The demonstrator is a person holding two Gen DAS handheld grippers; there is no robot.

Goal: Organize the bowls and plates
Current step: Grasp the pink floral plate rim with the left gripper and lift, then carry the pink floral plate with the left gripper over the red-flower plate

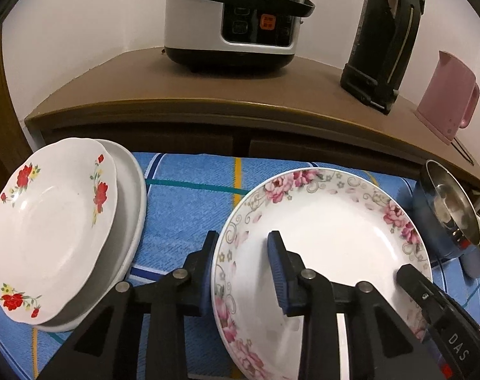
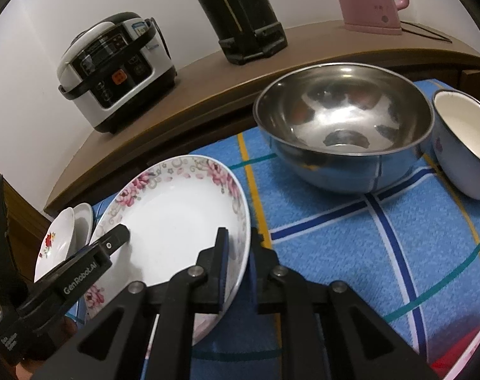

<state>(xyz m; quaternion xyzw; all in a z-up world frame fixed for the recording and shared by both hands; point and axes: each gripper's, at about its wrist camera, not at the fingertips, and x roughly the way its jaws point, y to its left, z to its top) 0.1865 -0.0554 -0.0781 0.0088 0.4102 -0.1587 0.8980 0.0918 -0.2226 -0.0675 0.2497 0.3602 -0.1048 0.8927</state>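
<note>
Two handheld grippers grip one white plate with a pink floral rim (image 1: 328, 221) from opposite sides, above a blue checked cloth (image 1: 182, 196). The left gripper (image 1: 244, 269) has its fingers (image 1: 279, 272) closed on the plate's left rim, one finger under the rim and one on the plate's upper face. In the right wrist view, the right gripper (image 2: 238, 269) likewise pinches the plate's right rim between nearly closed fingers (image 2: 222, 269), and the plate tilts.

To the left on the cloth sits a white plate with red flowers (image 1: 49, 228), resting on top of a plain white plate (image 1: 129, 196). To the right, a stainless steel bowl (image 2: 344, 120) stands on the cloth, touching or just beside a white enamel bowl (image 2: 461, 139).

Behind the cloth, a brown wooden cabinet (image 1: 208, 95) carries a rice cooker (image 1: 233, 15), a black thermos (image 1: 385, 41) and a pink kettle (image 1: 445, 98).
</note>
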